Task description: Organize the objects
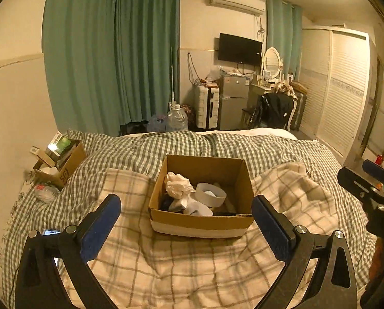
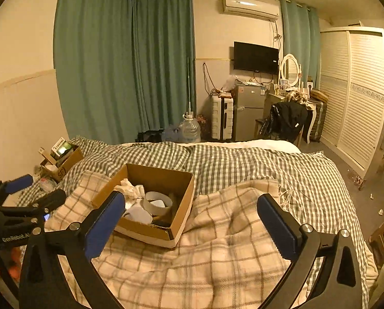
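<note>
An open cardboard box [image 1: 202,222] sits on a cream plaid blanket on the bed; it also shows in the right wrist view [image 2: 181,206]. Inside lie crumpled white paper [image 1: 177,184], a white tape roll [image 1: 210,194] and dark and white items. My left gripper [image 1: 186,228] is open and empty, its blue pads either side of the box's near wall, held just before it. My right gripper [image 2: 192,224] is open and empty, to the right of the box over the blanket. The right gripper shows in the left view [image 1: 372,188], the left in the right view [image 2: 24,200].
A second cardboard box [image 1: 60,162] with packets stands at the bed's left edge by the wall. A phone [image 1: 51,232] lies on the bedding at left. A green checked duvet [image 1: 243,146] covers the bed. Beyond are a water jug [image 1: 176,118], fridge, chair and wardrobe.
</note>
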Demonstrator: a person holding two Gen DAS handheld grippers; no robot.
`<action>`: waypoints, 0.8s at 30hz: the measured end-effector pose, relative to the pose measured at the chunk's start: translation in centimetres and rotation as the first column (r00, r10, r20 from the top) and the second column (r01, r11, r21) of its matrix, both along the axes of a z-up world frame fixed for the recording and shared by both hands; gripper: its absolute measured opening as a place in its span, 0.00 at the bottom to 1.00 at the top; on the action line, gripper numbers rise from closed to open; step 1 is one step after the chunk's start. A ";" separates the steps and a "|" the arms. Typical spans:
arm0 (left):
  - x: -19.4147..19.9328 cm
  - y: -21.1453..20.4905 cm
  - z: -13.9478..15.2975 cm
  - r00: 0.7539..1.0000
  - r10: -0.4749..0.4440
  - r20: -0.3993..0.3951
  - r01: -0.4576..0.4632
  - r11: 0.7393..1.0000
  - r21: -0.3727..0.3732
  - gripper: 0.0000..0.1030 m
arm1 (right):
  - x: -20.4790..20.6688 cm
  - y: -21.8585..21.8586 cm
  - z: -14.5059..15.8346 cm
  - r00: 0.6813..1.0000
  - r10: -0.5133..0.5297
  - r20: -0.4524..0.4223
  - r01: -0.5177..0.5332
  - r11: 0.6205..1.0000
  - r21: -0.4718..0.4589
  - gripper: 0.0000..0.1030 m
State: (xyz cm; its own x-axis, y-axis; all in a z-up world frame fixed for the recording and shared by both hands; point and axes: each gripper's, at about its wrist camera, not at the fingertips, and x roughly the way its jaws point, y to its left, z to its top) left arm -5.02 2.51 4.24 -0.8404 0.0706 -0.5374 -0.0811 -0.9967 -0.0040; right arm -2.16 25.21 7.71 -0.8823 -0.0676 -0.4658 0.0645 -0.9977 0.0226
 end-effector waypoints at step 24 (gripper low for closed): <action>0.7 -2.8 -5.5 0.993 0.102 -0.057 -0.103 0.995 -0.003 1.00 | -2.8 -2.5 -7.7 0.999 -0.025 0.021 0.025 1.000 -0.005 1.00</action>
State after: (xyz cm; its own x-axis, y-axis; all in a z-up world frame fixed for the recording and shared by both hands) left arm -4.29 -0.31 -1.23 -0.8722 -0.0204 -0.4888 0.0216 -0.9998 0.0032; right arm -4.99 22.72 0.01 -0.8739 -0.0480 -0.4837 0.0389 -0.9988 0.0289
